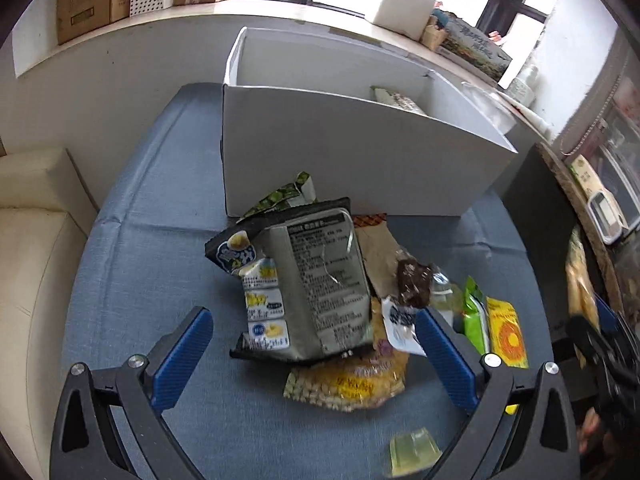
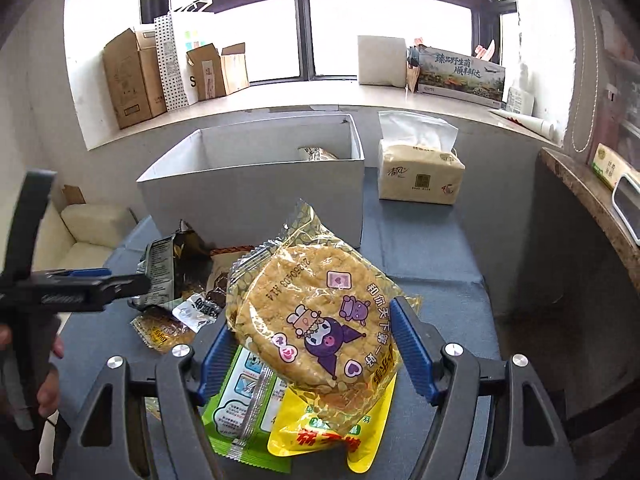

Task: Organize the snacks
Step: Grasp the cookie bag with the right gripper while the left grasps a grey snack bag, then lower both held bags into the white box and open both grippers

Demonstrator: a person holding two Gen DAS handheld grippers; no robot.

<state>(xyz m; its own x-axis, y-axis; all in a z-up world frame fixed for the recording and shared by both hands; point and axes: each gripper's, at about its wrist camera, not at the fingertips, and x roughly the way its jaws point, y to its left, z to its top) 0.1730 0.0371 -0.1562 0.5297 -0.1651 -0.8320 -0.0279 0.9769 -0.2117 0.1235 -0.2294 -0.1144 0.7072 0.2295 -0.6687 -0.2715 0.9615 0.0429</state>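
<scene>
While my right tool [image 2: 310,344] clamps a crinkly rice cracker packet [image 2: 316,320], my left tool [image 1: 316,354] gapes over the blue cloth-covered bench [image 1: 140,264] below a window sill [image 2: 280,100].

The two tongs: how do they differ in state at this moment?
The right tongs are shut on the round rice cake in its clear wrapper, held up above the green packet and yellow packet. The left tongs are open and empty, on either side of the grey bag on the pile without touching it. Both have blue pads and face the white box.
</scene>
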